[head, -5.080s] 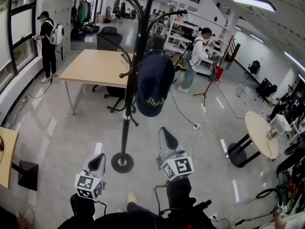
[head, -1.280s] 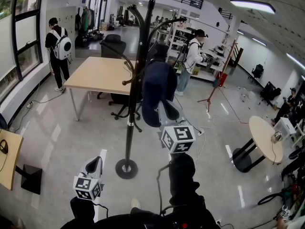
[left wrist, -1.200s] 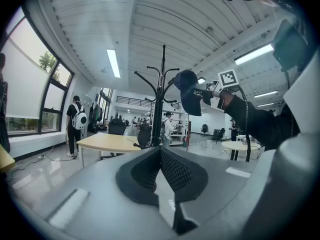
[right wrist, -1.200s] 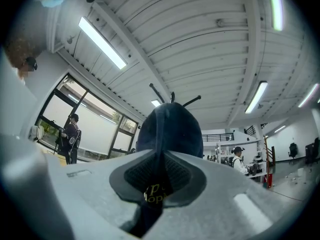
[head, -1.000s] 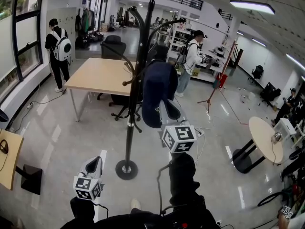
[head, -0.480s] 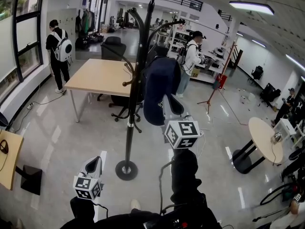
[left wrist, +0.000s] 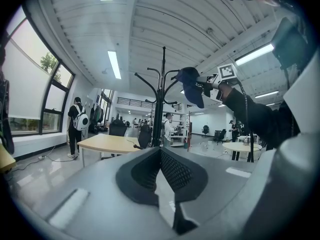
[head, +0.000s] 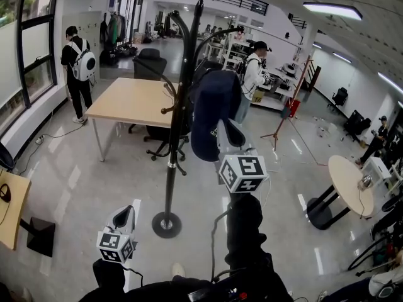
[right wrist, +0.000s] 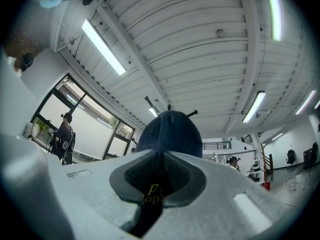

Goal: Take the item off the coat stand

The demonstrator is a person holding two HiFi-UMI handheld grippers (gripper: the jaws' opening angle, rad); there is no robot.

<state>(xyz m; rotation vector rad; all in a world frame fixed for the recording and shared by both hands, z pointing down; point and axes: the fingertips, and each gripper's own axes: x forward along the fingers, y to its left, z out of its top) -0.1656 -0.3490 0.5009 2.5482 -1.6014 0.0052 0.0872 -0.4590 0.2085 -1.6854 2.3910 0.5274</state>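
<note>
- While the right gripper (head: 227, 134) reaches up high, its jaws are clenched on the navy cap (head: 214, 106), yellow-lettered fabric pinched right between them
- The cap sits up by the upper hooks of the black coat stand (head: 178, 124), just right of the pole; whether a hook has it caught, I can't make out
- Left gripper (head: 128, 218) hangs low, near the stand's round base, jaws pressed together on nothing
- Wooden table (head: 126, 99) stands behind the stand
</note>
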